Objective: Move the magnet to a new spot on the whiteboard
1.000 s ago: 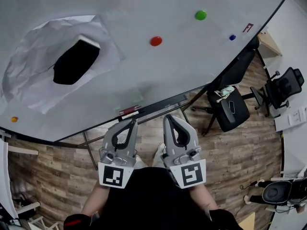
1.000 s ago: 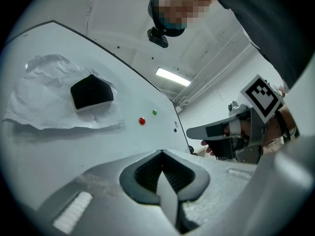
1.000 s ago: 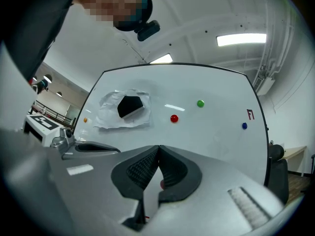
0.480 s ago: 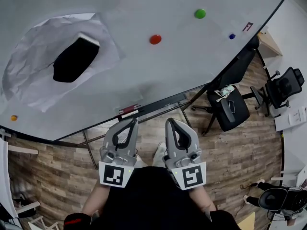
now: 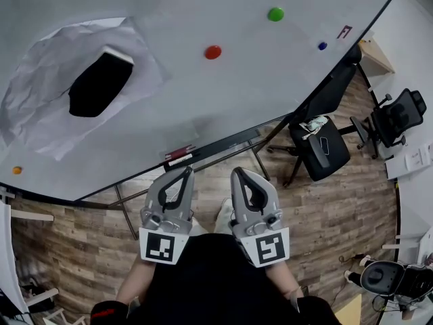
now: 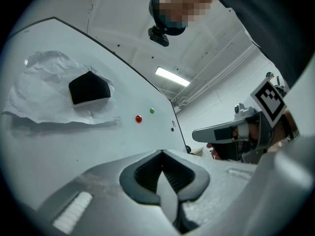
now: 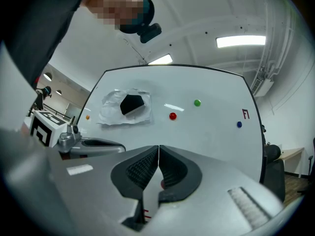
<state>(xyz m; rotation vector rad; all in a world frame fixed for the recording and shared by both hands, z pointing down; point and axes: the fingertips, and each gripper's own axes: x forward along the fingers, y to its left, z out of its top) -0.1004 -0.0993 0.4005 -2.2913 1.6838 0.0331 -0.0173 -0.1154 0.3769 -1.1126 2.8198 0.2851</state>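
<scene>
A whiteboard [image 5: 223,107] fills the upper head view. On it sit a red magnet [image 5: 213,52], a green magnet [image 5: 275,14], a small blue magnet [image 5: 322,46] and an orange magnet [image 5: 17,170] at the far left. Both grippers hang side by side below the board's lower edge, well short of any magnet. My left gripper [image 5: 186,172] is shut and empty. The jaws of my right gripper [image 5: 238,173] are just starting to open, tips still together, nothing between them. The red magnet [image 7: 173,116] and green magnet [image 7: 197,103] lie ahead in the right gripper view.
A black eraser [image 5: 101,84] sits on crumpled white paper [image 5: 47,107] stuck to the board's left part. A red-capped marker [image 5: 179,156] lies on the board's tray. Office chairs [image 5: 323,147] stand on the wooden floor at the right. The board's stand legs [image 5: 125,212] are below.
The head view has shifted a little, so the board and magnets sit slightly higher and further left. Both grippers have stayed almost where they were.
</scene>
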